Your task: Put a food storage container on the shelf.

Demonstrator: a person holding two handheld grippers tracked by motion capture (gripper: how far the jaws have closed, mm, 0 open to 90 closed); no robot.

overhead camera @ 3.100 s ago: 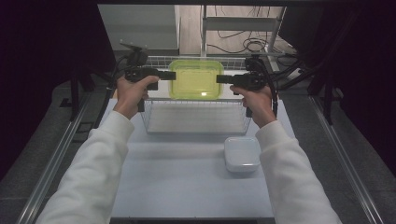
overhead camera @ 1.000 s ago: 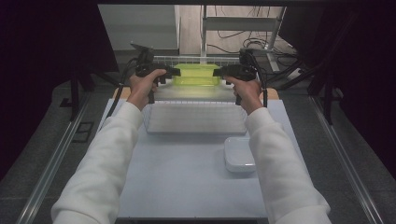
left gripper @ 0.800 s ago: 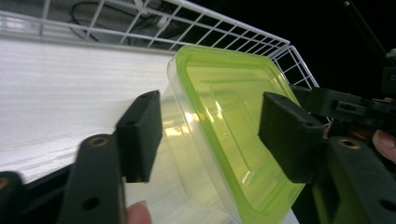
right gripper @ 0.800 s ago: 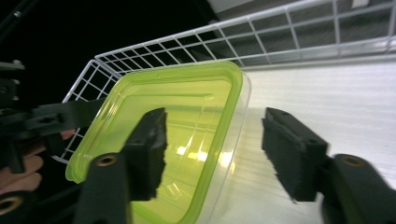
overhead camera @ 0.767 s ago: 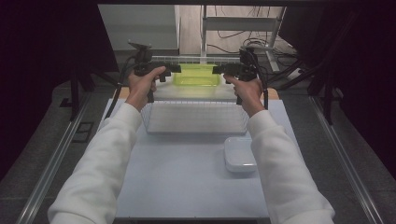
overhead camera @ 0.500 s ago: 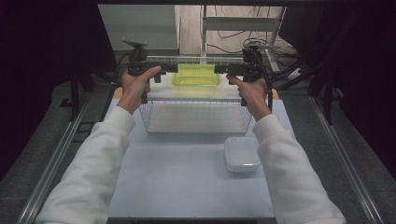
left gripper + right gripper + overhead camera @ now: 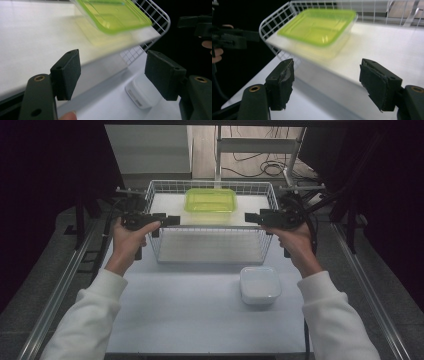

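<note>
Released since a moment ago, the glossy green-lidded container (image 7: 210,200) sits in the wire basket (image 7: 155,215); left gripper (image 7: 167,220) and right gripper (image 7: 252,218) gape empty.

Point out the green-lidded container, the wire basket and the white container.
green-lidded container (image 7: 210,200), high view, middle of its lid.
wire basket (image 7: 212,245), high view, its near wire wall.
white container (image 7: 259,284), high view, centre of its lid.

No readable text, label, brand, number or sign was found on any surface, none could be made out in any view.
</note>
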